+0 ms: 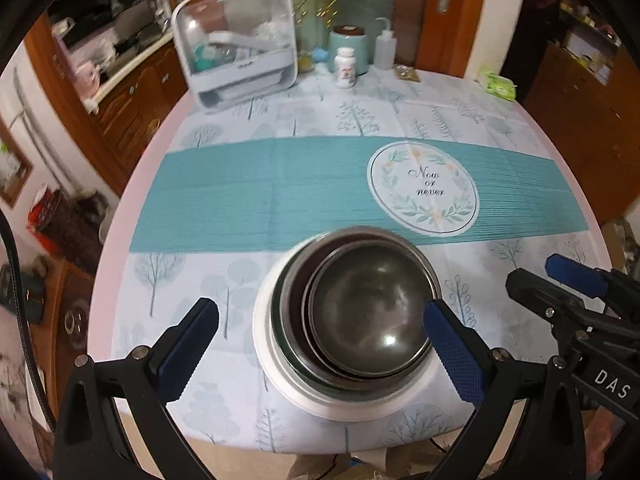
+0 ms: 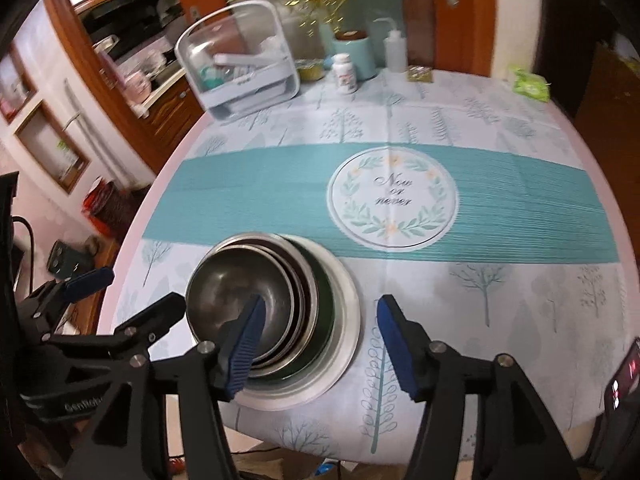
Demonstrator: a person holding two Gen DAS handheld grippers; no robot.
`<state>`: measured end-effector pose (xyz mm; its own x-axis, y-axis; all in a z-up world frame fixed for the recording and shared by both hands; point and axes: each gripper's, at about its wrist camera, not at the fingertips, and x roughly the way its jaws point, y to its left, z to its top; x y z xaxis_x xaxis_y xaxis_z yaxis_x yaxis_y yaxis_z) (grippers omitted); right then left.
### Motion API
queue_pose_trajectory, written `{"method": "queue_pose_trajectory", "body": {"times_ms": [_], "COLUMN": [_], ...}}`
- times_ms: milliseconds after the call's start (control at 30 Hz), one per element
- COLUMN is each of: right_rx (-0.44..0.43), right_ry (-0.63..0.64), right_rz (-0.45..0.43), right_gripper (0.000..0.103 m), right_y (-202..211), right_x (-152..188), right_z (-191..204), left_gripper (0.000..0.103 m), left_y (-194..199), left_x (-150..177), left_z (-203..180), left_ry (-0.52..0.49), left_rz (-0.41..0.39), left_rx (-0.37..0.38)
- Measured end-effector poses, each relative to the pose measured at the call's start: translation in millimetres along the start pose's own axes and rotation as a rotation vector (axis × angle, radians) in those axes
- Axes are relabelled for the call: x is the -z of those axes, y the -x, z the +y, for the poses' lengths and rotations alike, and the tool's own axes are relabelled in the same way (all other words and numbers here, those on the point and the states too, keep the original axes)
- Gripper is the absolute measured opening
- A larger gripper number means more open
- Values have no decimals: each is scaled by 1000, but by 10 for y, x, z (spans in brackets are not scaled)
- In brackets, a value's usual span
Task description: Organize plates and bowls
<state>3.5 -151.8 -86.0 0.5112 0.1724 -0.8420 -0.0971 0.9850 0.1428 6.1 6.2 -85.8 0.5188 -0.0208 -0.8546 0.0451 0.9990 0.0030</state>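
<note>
Both grippers are wide open and empty: left gripper point(image 1: 320, 344) straddles the nested steel bowls point(image 1: 360, 308), right gripper point(image 2: 320, 344) sits just right of them. The stack rests on a white plate point(image 1: 280, 376) at the table's point(image 1: 132, 216) near edge. Judged complete or nearly so; withdraw straight back, keeping fingers clear of the rims. Farther off stands a storage box point(image 1: 236, 44).

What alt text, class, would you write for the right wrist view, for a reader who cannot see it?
A nested stack of metal bowls sits on a white plate near the front edge of a table with a tree-print tablecloth. The right gripper is open, jaws apart, the bowls partly behind its left jaw. The left gripper shows at left.
</note>
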Motion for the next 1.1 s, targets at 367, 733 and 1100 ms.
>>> {"method": "queue_pose_trajectory", "body": {"times_ms": [367, 733, 1100], "right_rx": [79, 89, 76], "right_ry": [-128, -29, -11], "right_rz": [-49, -107, -125], "right_gripper": [60, 61, 62], "right_y": [204, 485, 611], "right_x": [170, 156, 127], "right_z": [140, 294, 302], "left_gripper": [102, 102, 102], "left_y": [114, 406, 552], "left_x": [56, 153, 160], "left_z": [29, -76, -73], "left_ry": [-96, -61, -21], "left_rz": [-21, -79, -101], "left_rx": [31, 24, 12]}}
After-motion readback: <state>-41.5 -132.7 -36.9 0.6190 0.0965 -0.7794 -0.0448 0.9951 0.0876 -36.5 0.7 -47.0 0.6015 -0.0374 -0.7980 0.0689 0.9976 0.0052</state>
